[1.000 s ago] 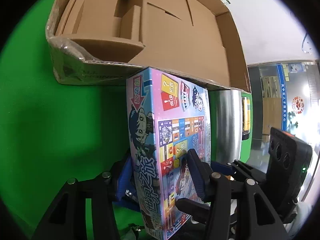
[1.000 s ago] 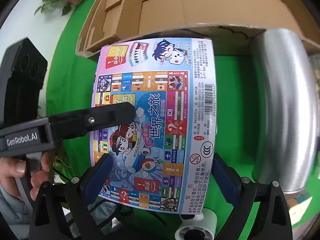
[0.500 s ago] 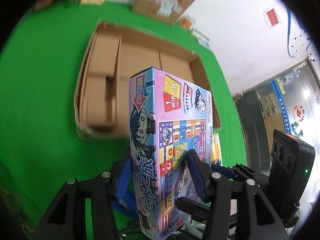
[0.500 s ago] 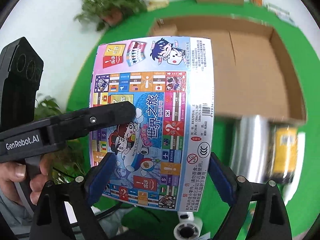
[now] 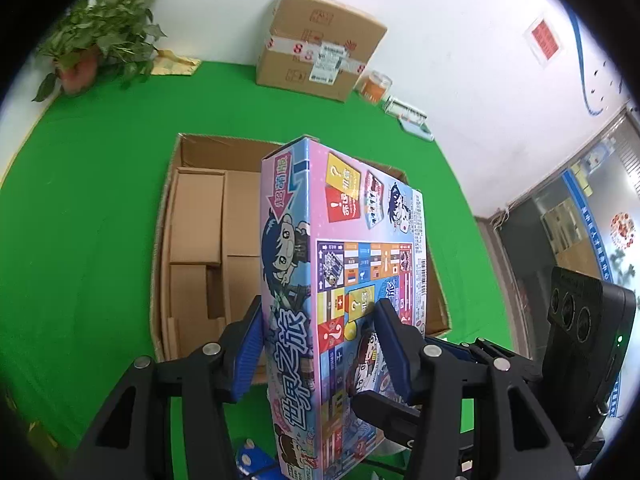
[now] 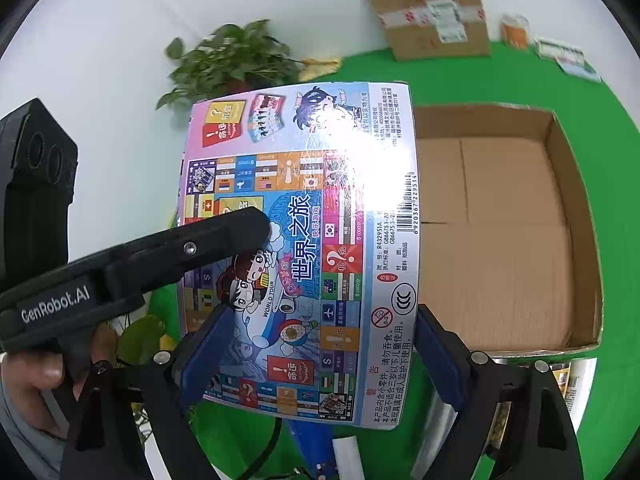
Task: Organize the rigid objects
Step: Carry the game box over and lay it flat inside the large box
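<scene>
Board-game box (image 5: pixel 340 280) now lifted clear, high above the open carton (image 5: pixel 192 240); my left claw (image 5: pixel 320 344) clamps its thin sides; right claw (image 6: pixel 316 344) spans its width, jaws closing; lowering in comes next.

Open carton (image 6: pixel 520 216) right half bare; flaps (image 5: pixel 196 236) crowd left.

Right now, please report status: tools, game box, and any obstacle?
Left tool clamped on game box. Right tool closing across its width. Box held above open carton. Nothing in the way.
</scene>
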`<state>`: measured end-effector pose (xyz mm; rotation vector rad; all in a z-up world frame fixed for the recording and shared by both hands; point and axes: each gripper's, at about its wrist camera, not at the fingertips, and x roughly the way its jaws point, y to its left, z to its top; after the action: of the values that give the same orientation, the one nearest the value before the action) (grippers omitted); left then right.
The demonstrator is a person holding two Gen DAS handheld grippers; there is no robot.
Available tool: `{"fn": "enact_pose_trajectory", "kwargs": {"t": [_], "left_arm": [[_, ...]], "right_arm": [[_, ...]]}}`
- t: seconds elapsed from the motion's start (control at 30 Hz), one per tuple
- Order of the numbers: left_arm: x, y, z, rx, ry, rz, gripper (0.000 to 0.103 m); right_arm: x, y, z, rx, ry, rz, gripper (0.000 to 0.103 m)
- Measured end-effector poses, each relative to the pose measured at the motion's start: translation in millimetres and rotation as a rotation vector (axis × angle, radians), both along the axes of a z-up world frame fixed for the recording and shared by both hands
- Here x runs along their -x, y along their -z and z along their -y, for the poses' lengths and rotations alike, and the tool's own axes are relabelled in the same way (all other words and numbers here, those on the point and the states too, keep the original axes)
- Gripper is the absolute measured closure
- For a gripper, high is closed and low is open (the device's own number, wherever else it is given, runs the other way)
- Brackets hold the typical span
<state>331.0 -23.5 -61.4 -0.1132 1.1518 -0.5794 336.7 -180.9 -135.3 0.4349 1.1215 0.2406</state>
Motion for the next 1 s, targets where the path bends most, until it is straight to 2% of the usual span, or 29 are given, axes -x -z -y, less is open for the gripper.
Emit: {"fn": "enact_pose_trajectory", "kwargs": {"t": [0.03,0.2,0.37,0.47,0.67,0.8,0.93,1.0], "left_arm": [[-4,0,4,-0.005,0.004,-0.007,0.050],[-30,32,20,-0.025,0.019,-0.085,0.050],[-49,69,26,-0.057,0.033,-0.158,0.050],[-60,93,29,-0.092,0.032,-0.202,0.050],[-81,136,24,-0.106,-0.014,-0.311,0.050],[-86,139,25,-0.096,-0.006,-0.317,0.049],[-93,140,30,-0.146,0.012,-0.322,0.046],[-94,139,27,-0.178,0.007,-0.323,0.048]], "right_arm": [[4,14,11,-0.002,0.005,-0.009,0.016],[10,14,15,-0.025,0.034,-0.083,0.016],[-1,20,11,-0.056,0.030,-0.162,0.016],[-12,50,15,-0.081,0.027,-0.205,0.016],[-32,95,26,-0.135,0.044,-0.254,0.016],[-40,107,32,-0.131,0.037,-0.254,0.017],[-55,109,32,-0.154,0.038,-0.274,0.021],[-58,110,30,-0.140,0.022,-0.276,0.024]]}}
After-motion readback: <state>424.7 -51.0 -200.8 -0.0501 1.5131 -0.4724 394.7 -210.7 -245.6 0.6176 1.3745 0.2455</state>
